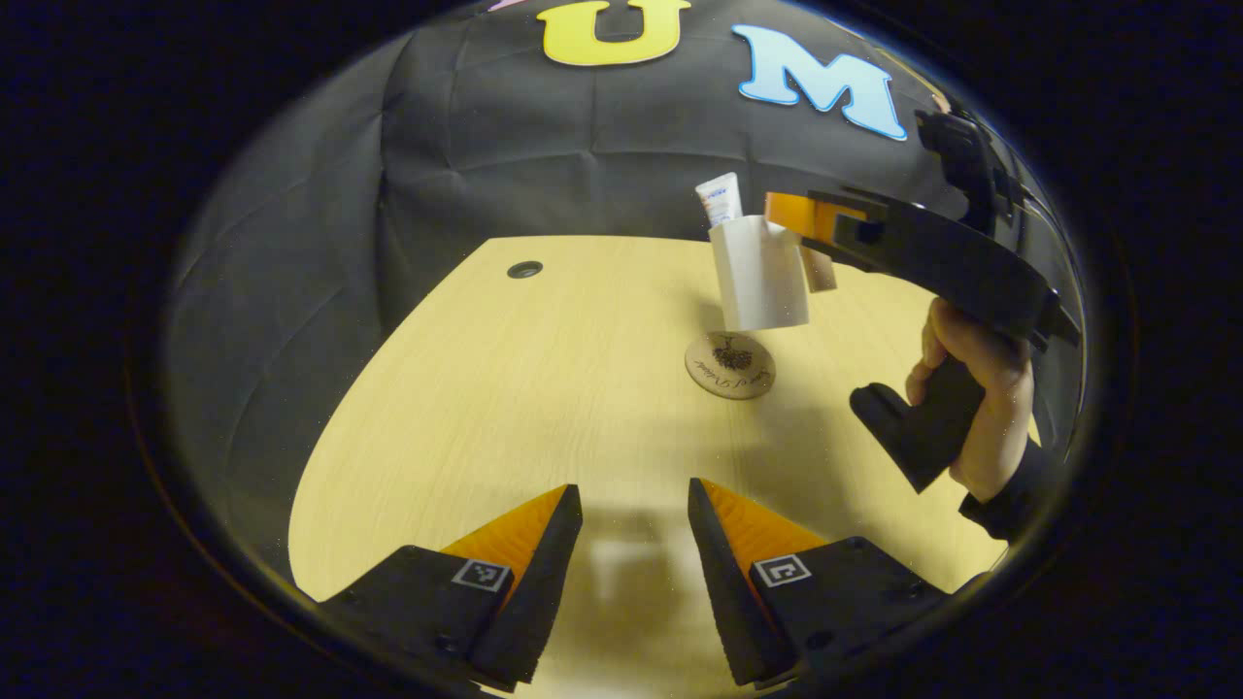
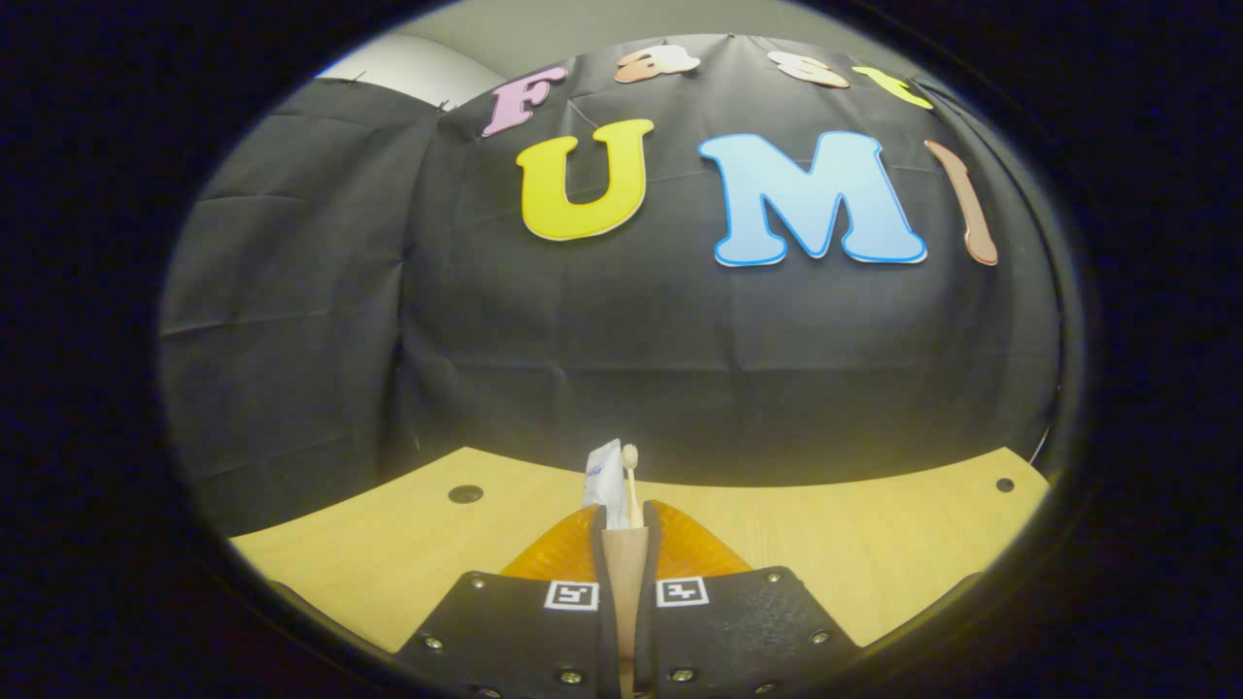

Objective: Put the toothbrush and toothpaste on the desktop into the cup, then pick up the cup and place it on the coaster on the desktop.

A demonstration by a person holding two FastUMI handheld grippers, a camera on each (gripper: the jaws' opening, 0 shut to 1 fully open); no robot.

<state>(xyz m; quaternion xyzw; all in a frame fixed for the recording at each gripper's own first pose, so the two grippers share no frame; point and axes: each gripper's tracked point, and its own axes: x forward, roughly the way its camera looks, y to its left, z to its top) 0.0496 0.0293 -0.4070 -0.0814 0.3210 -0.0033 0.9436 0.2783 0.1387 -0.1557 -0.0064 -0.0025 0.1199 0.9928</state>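
A white cup [image 1: 757,277] hangs slightly tilted in the air just above the round wooden coaster [image 1: 730,365], which lies on the desktop. The toothpaste tube [image 1: 721,199] sticks out of the cup's top. My right gripper [image 1: 794,231] reaches in from the right and is shut on the cup's right side. In the right gripper view, that gripper [image 2: 624,529] is closed on a tan strip of the cup [image 2: 624,568]. The toothpaste [image 2: 602,474] and the toothbrush head [image 2: 630,456] rise just beyond it. My left gripper [image 1: 635,510] is open and empty, low over the near desktop.
The light wooden desktop [image 1: 524,388] has a round cable hole [image 1: 524,269] at the far left. A hand [image 1: 971,379] in a dark sleeve holds the right gripper's handle at the right. The black cloth wall stands close behind the desk.
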